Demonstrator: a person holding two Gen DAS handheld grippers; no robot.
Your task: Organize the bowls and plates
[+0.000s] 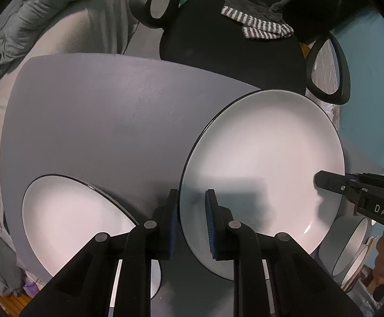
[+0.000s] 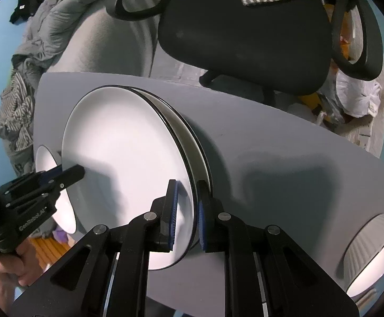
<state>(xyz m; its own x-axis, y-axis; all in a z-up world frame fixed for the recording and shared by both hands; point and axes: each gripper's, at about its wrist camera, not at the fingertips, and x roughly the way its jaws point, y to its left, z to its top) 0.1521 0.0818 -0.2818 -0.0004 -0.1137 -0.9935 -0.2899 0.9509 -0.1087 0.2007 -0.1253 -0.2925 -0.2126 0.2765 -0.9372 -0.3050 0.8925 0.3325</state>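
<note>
Left wrist view: a large white plate [image 1: 260, 163] is pinched at its near rim by the left claw [image 1: 192, 219], nearly closed, and at its opposite rim by the right claw [image 1: 321, 181]. It is held near the right edge of the grey surface [image 1: 99, 121]. A second plate [image 1: 75, 224] lies at the near-left edge. The far half of the surface is bare. Bowls [image 1: 350, 248] are seen low beyond the right edge.

Right wrist view: the held plate [image 2: 123, 158] is gripped by the right claw [image 2: 186, 216], just above two stacked plates [image 2: 192, 142]. The stacking is judged partly done; the lone plate and a ribbed bowl [image 2: 371, 248] at the right edge remain.
</note>
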